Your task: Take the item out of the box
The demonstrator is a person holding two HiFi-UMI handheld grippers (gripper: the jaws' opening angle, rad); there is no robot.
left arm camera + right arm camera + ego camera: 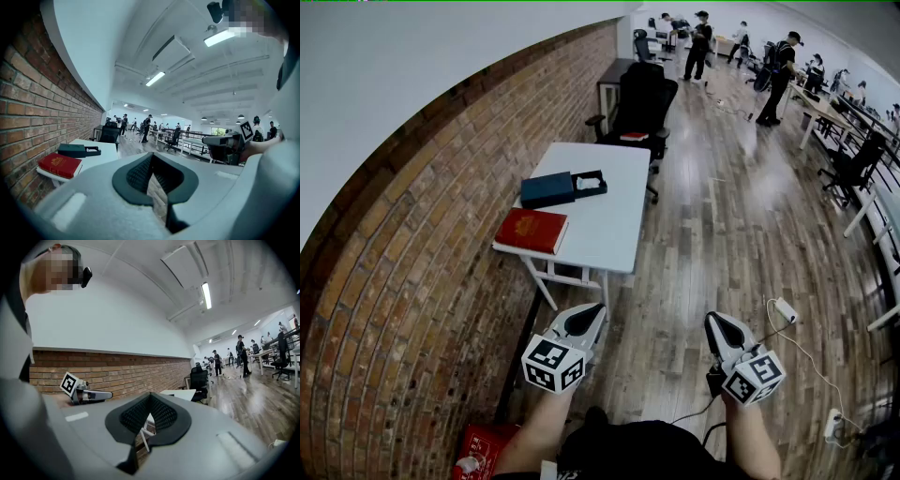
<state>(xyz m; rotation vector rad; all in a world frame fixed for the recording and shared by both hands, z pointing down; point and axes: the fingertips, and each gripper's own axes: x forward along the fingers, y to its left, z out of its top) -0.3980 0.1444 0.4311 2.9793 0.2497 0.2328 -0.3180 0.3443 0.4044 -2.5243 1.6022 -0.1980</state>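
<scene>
A white table (609, 225) stands by the brick wall, well ahead of both grippers. On it lies a dark teal box (546, 190) with a black tray (590, 183) slid out at its right end. A red box (532, 231) lies nearer the table's front edge. The left gripper view shows the teal box (71, 150) and the red box (59, 164) too. My left gripper (592, 311) and right gripper (717, 322) hover over the wooden floor short of the table, both shut and holding nothing. What sits in the tray is too small to tell.
A black office chair (642, 98) stands behind the table. The brick wall (422, 234) runs along the left. On the floor lie a red object (483, 445) near my feet and a power strip with cable (785, 309). People and desks fill the far right.
</scene>
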